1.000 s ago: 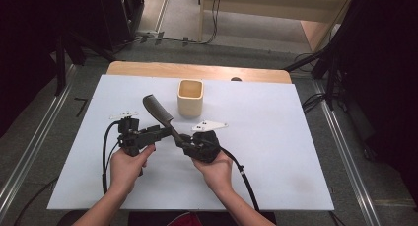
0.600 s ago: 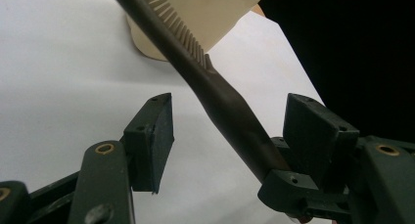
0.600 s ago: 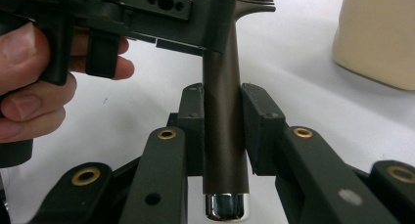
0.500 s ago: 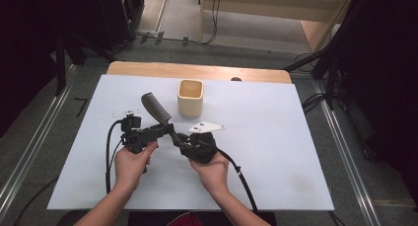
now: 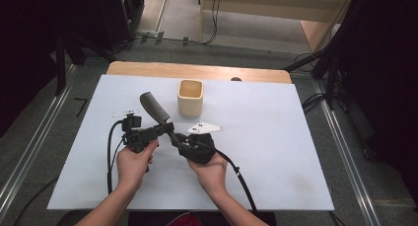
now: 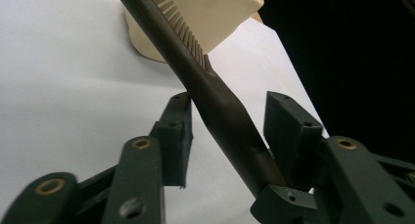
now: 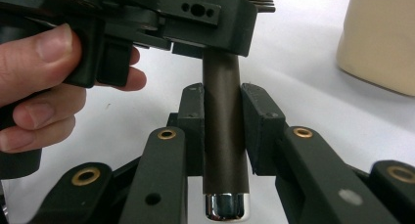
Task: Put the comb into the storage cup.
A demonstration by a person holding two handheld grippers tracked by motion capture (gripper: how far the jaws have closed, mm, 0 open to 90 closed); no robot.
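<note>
No readable text or labels.

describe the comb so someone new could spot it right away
On the white table, just left of the cream square cup, a dark comb slants upward. Both grippers meet on its handle; it alone has fine teeth and a shiny metal end cap.

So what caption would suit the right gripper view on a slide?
Right gripper clamps the comb handle as the left gripper closes above.
</note>
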